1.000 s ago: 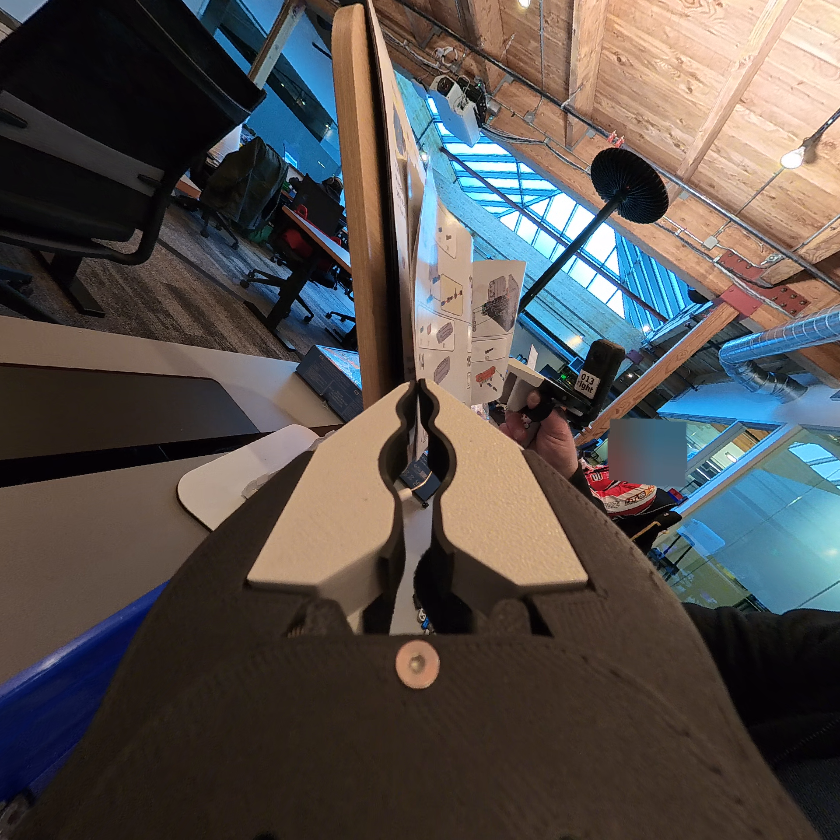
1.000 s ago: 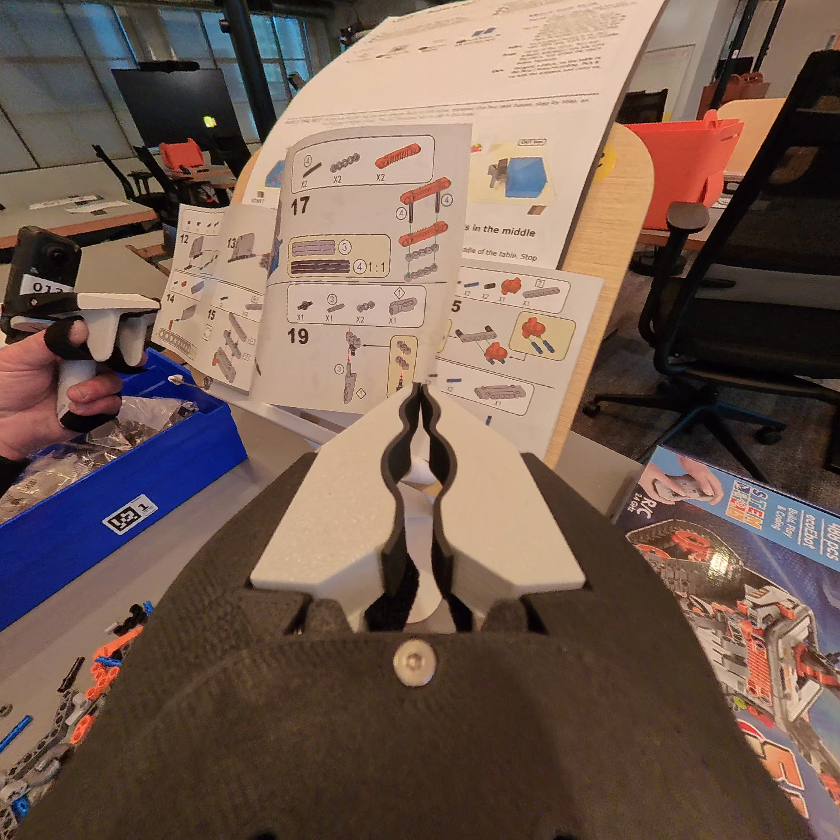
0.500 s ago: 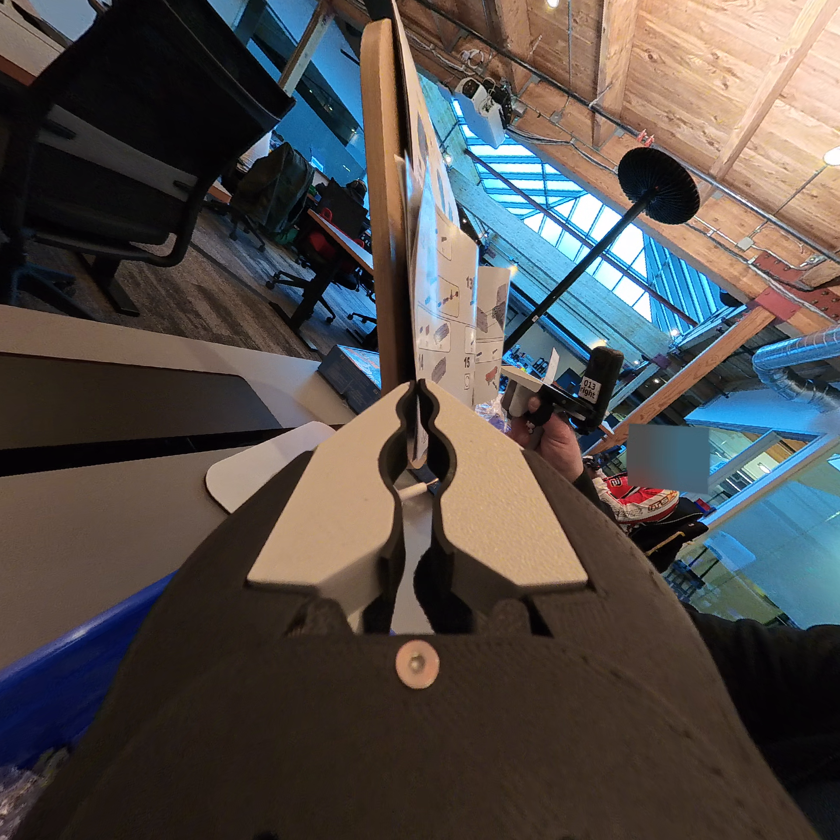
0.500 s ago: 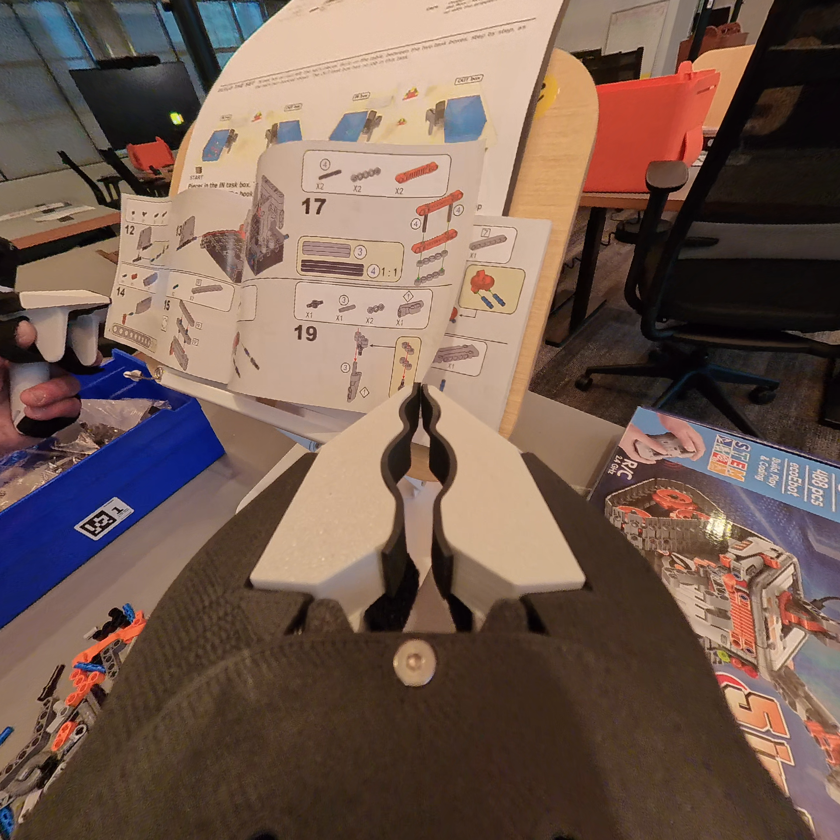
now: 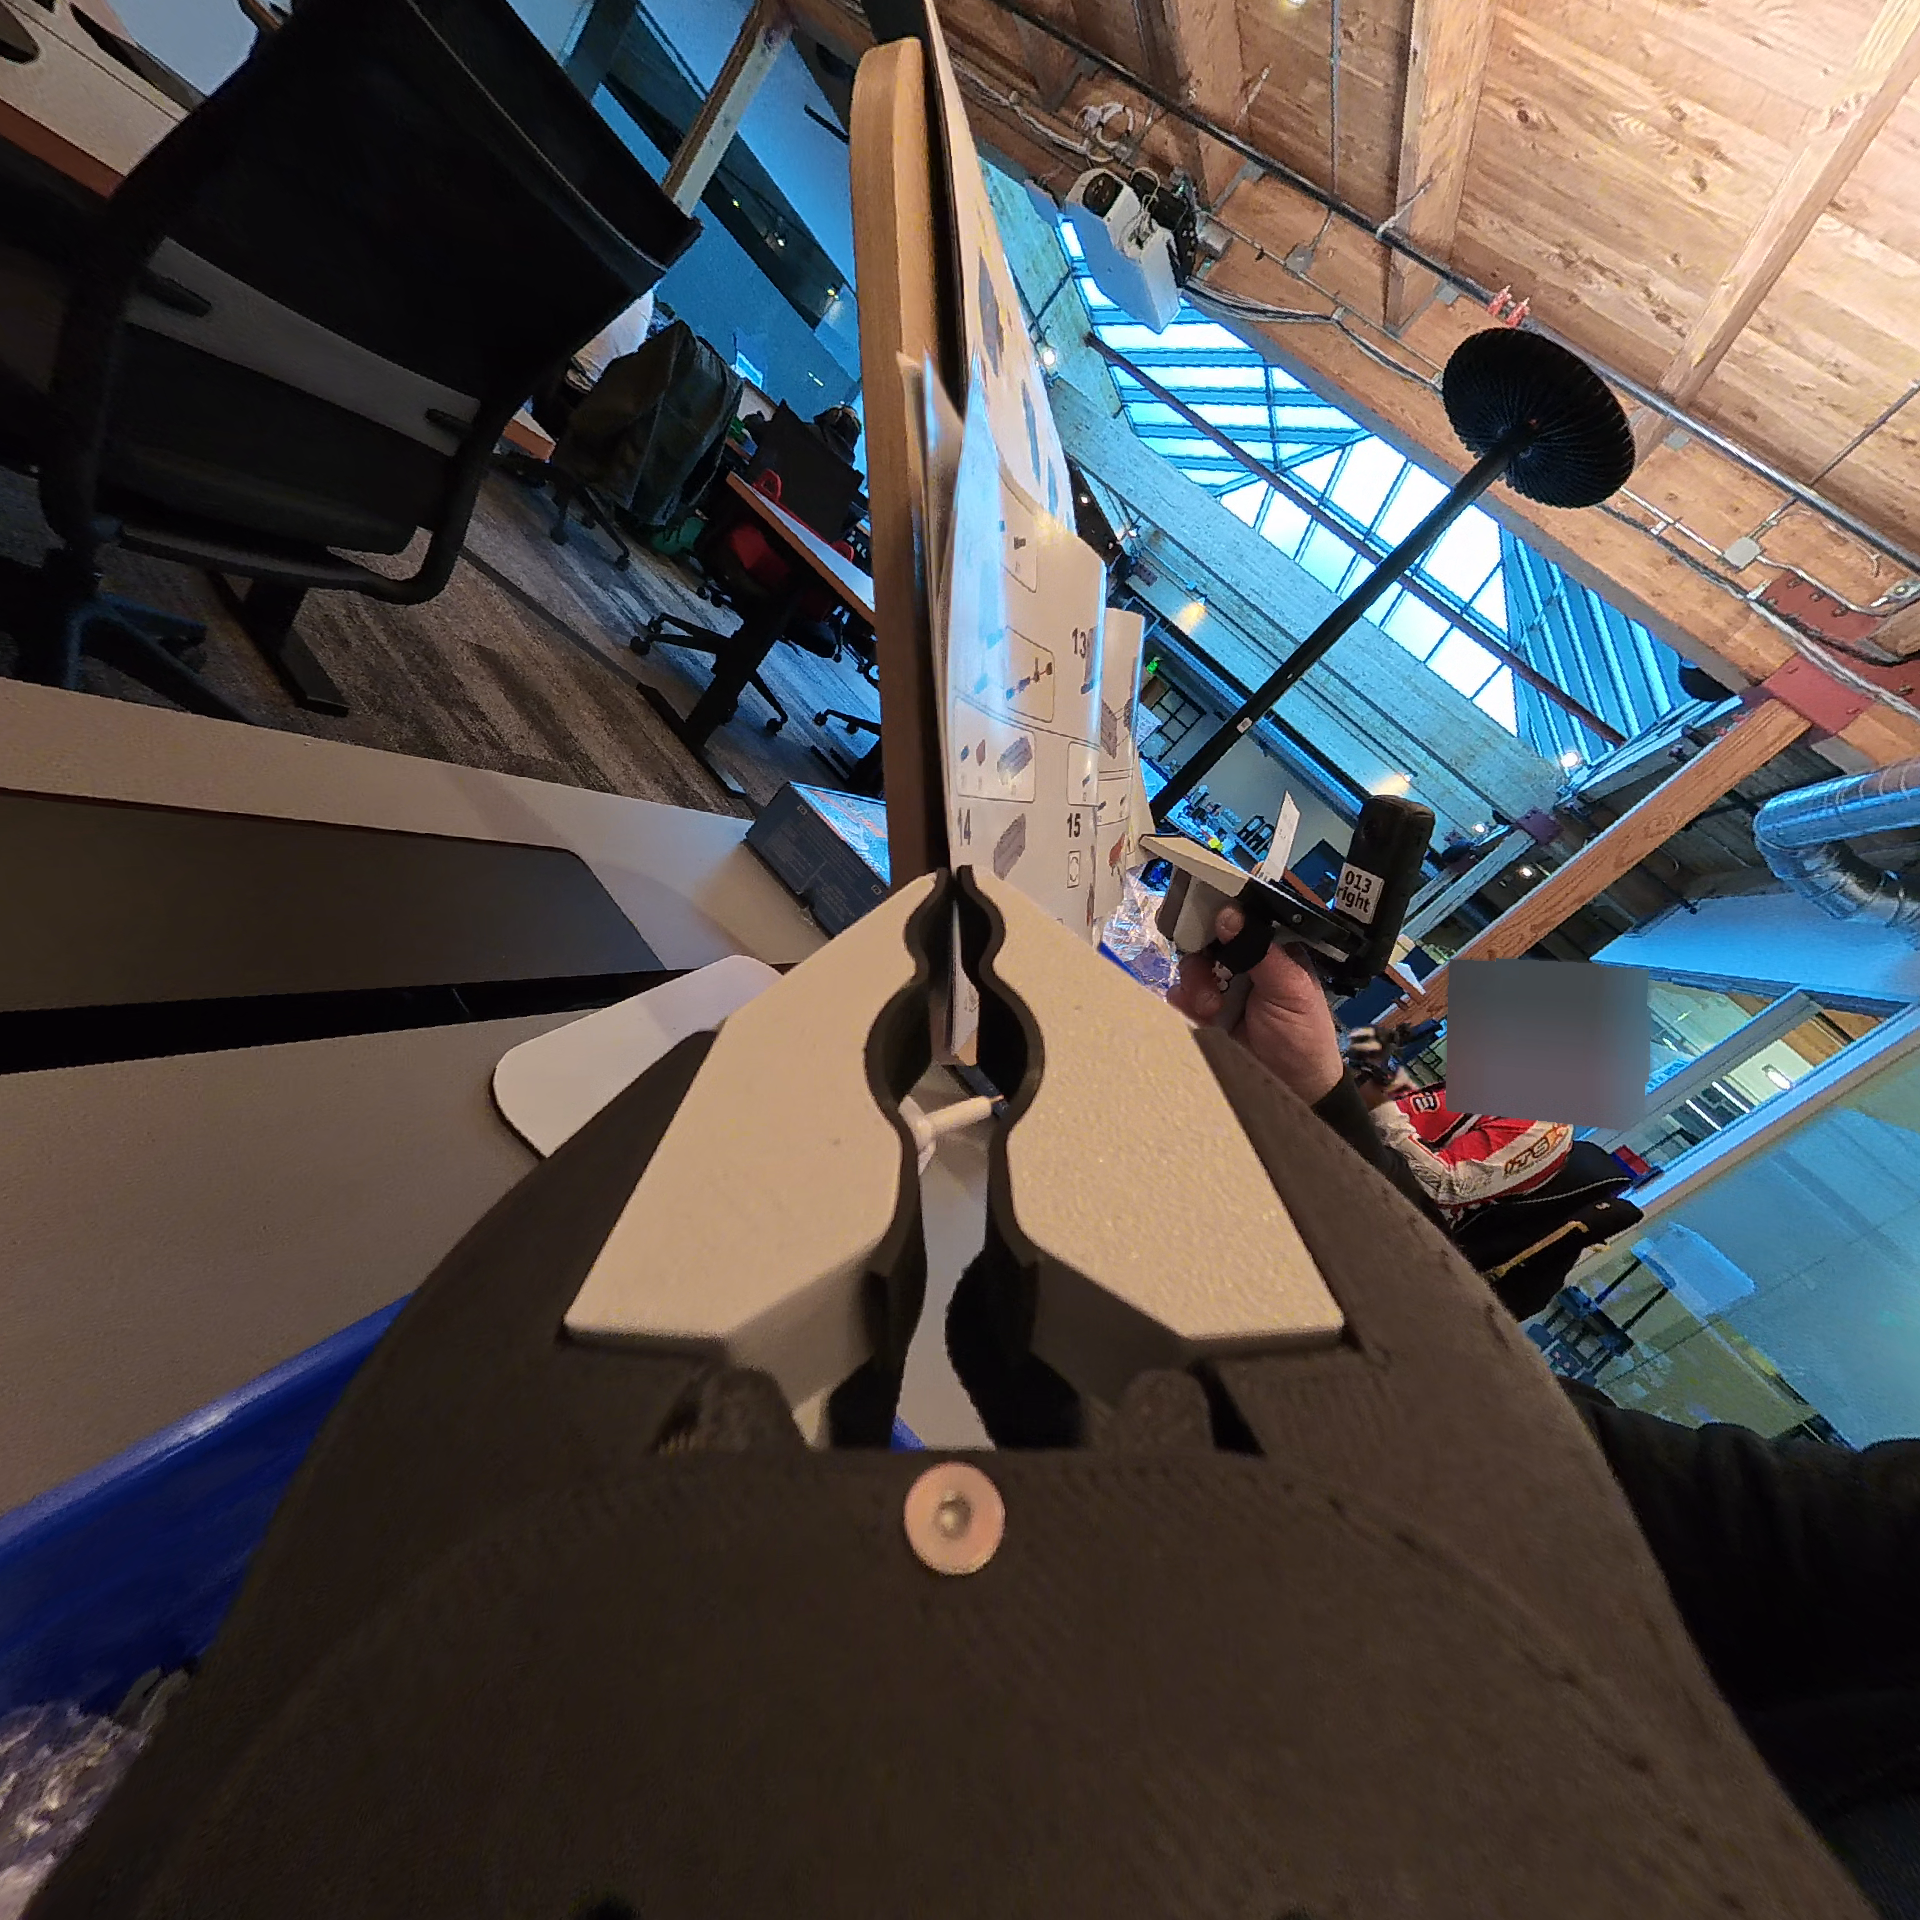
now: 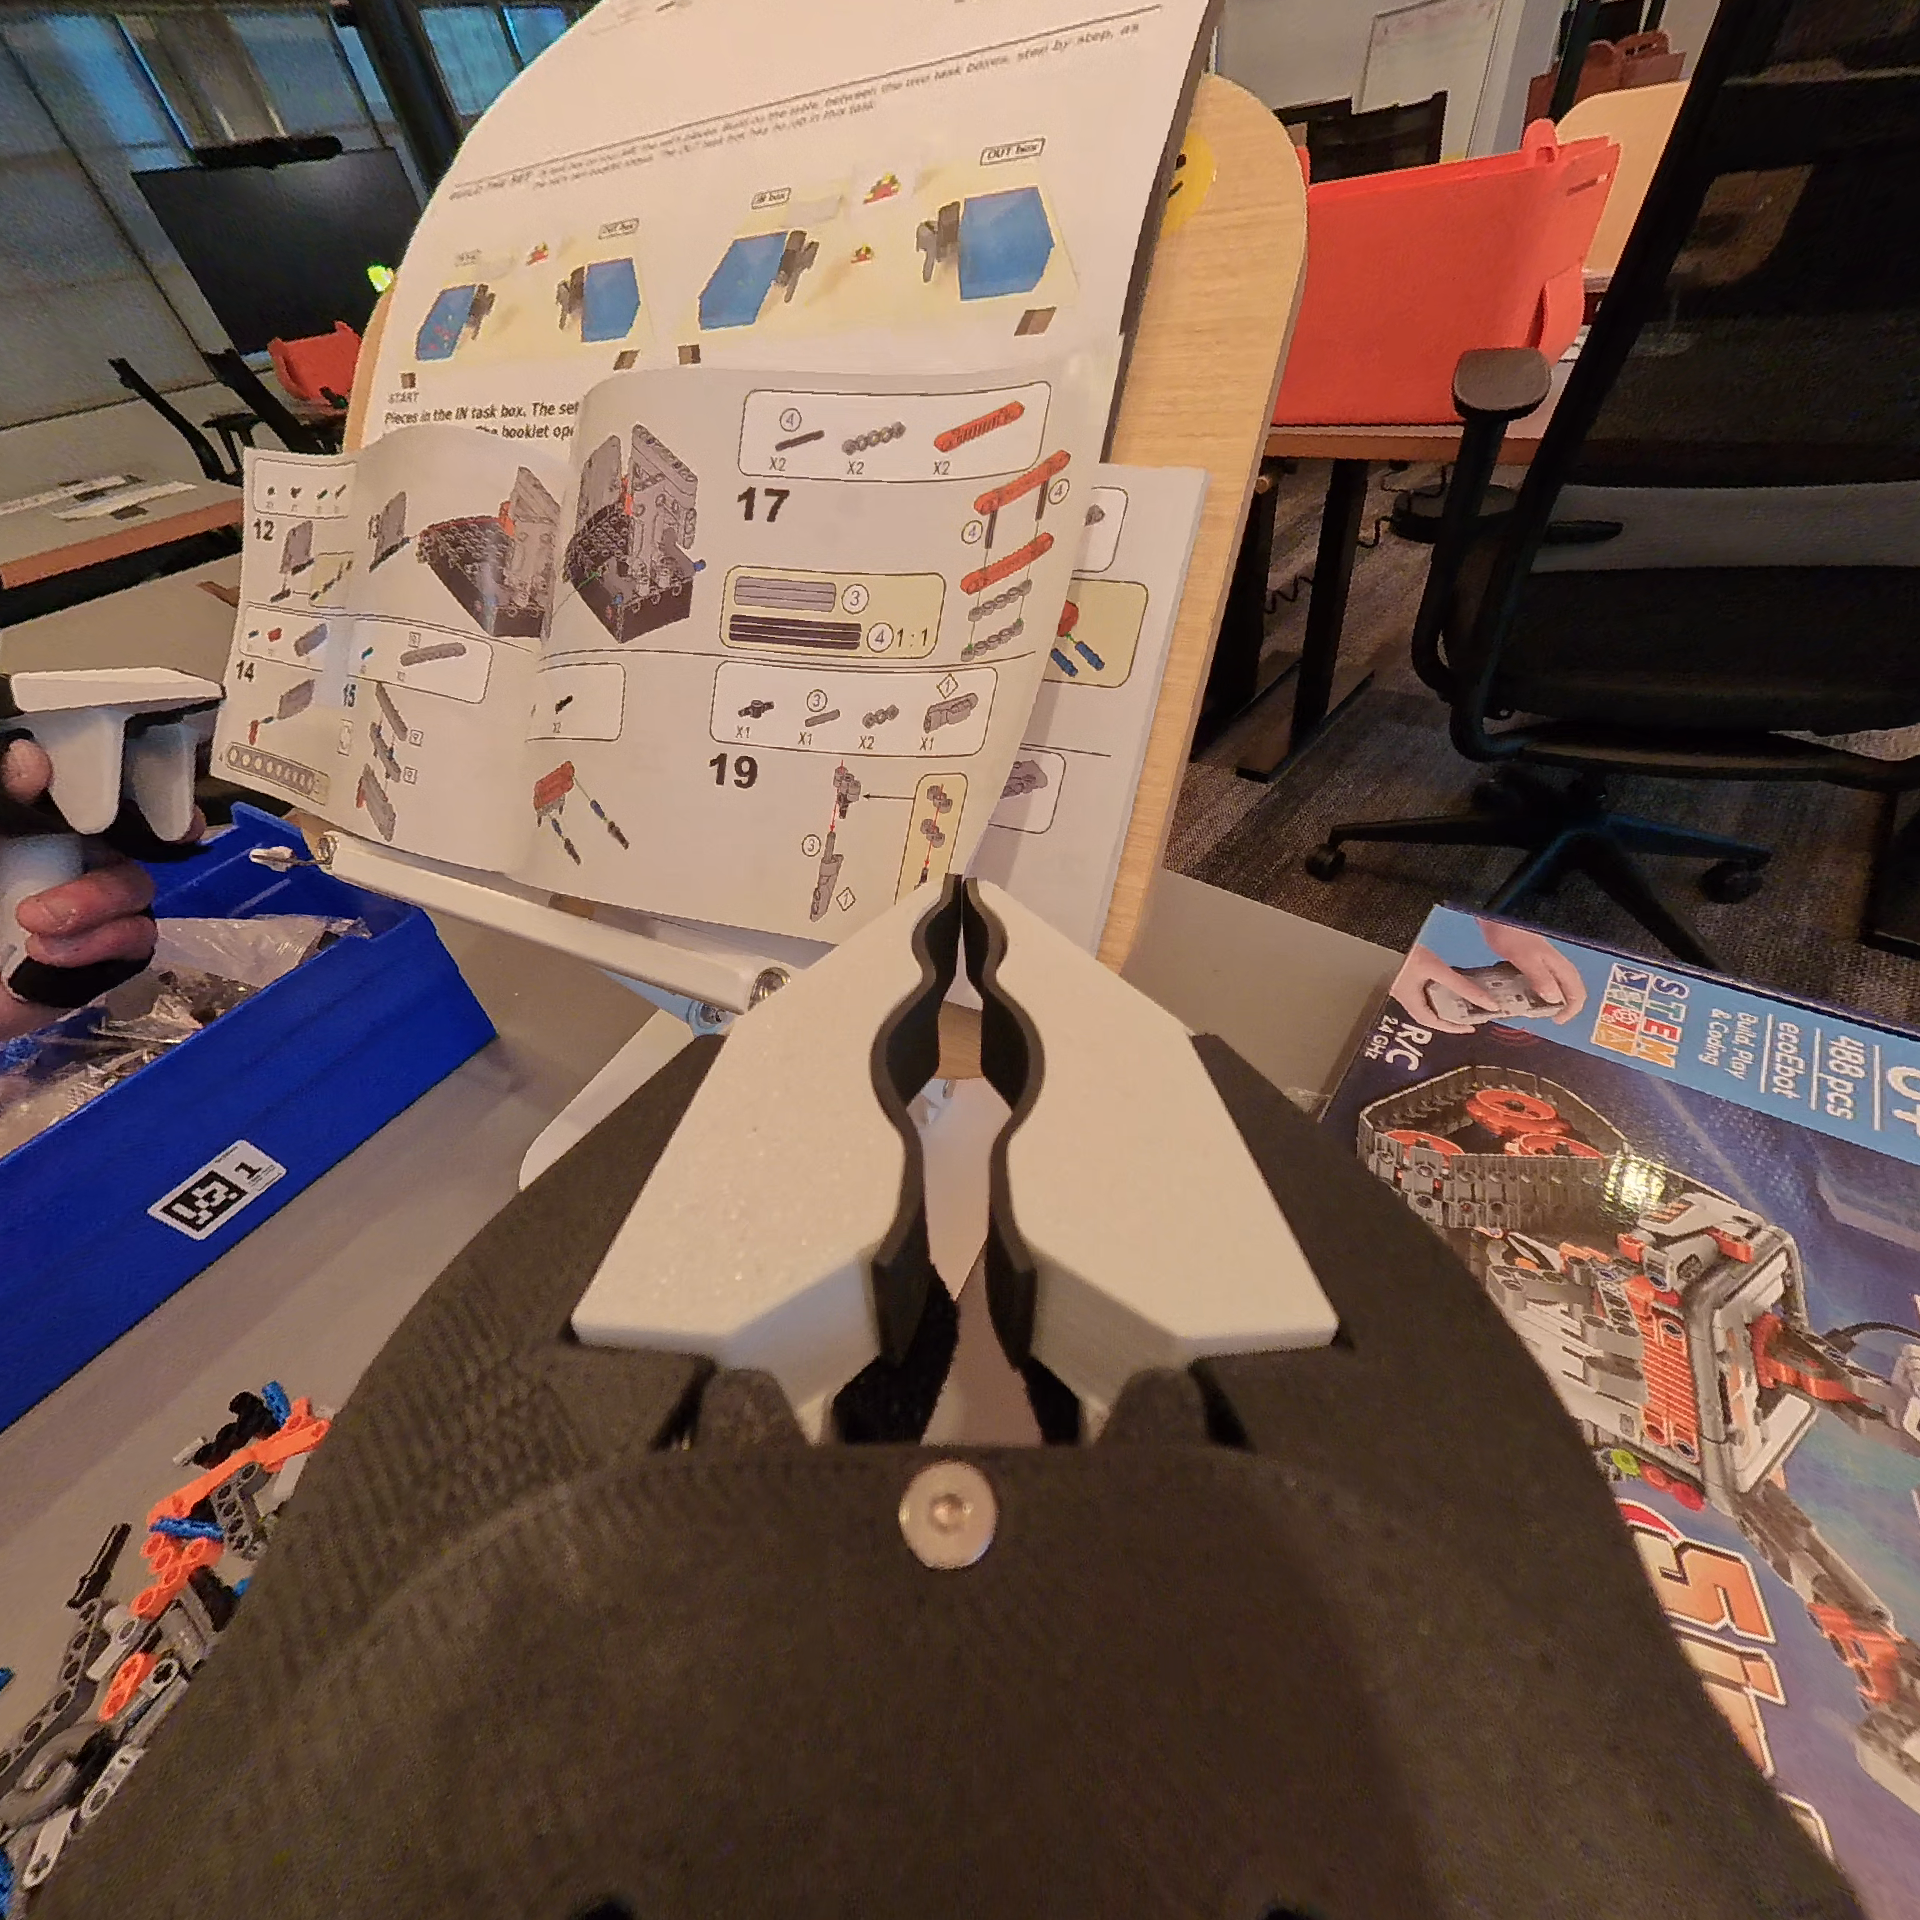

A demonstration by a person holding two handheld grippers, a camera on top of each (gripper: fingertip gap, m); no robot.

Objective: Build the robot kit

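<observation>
An open instruction booklet (image 6: pixel 644 644) leans on a wooden board (image 6: pixel 1205 520) on a white stand, below a large printed sheet (image 6: pixel 790 208). My right gripper (image 6: pixel 958 885) is shut, its tips pinching the lower right corner of the front page, which bows to the left. My left gripper (image 5: pixel 954 883) is shut on the left edge of the booklet (image 5: pixel 1023 727), with paper showing between its jaws. It also shows in the right wrist view (image 6: pixel 104 727), held by a hand at the booklet's left edge. The right gripper shows in the left wrist view (image 5: pixel 1195 883).
A blue bin (image 6: pixel 260 1091) with bagged parts stands left of the stand. Loose building pieces (image 6: pixel 156 1538) lie at the front left. A toy kit box (image 6: pixel 1662 1247) lies to the right. An office chair (image 6: pixel 1714 520) and an orange bin (image 6: pixel 1434 281) stand behind. One gripper's finger ends stand about 35 centimetres off the other's.
The front page held by my right gripper has curled further to the left, uncovering more of the pages behind. My left gripper has come closer to the booklet's edge. Both stay shut.
</observation>
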